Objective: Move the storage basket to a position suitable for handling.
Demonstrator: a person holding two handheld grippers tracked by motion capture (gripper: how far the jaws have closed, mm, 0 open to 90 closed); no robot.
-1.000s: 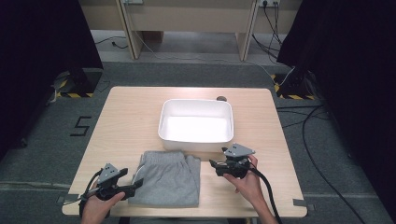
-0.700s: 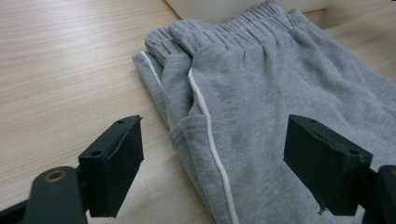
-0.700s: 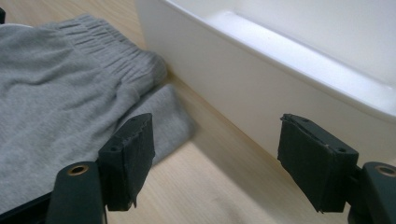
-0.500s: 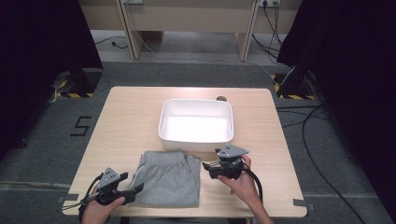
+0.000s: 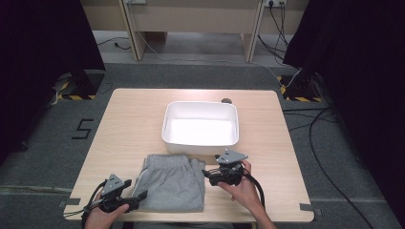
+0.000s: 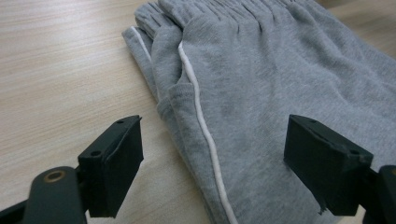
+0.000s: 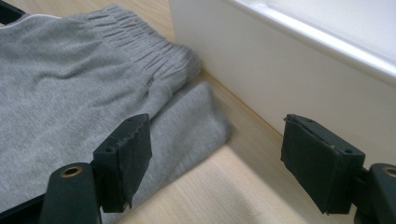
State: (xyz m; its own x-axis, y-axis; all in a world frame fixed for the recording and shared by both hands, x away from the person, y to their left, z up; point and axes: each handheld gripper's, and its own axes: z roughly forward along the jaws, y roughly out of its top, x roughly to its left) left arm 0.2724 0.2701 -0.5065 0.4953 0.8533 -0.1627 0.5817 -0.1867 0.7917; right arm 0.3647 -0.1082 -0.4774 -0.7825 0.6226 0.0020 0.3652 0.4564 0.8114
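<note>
Left gripper [image 5: 136,200], jaws spread wide with nothing between them, at the near-left corner of the folded grey sweat shorts [image 5: 173,182]; in its own view the right jaw overlaps the fabric and the left jaw stands over bare wooden table [image 6: 56,70], the shorts' lower hem cut off by the frame. A white side stripe [image 6: 198,109] runs away from the jaws toward the gathered waistband [image 6: 224,11]. Right gripper [image 5: 210,174], jaws likewise wide apart and holding nothing, at the shorts' far-right corner; its left jaw overlaps the cloth, its right jaw stands before the near wall of the white plastic tub [image 7: 299,70], whose interior is out of sight here. The shorts lie flat, long axis front to back, waistband touching or just short of the tub. A narrow strip of table separates cloth and tub ahead of the right gripper; open tabletop lies left of the left gripper.
</note>
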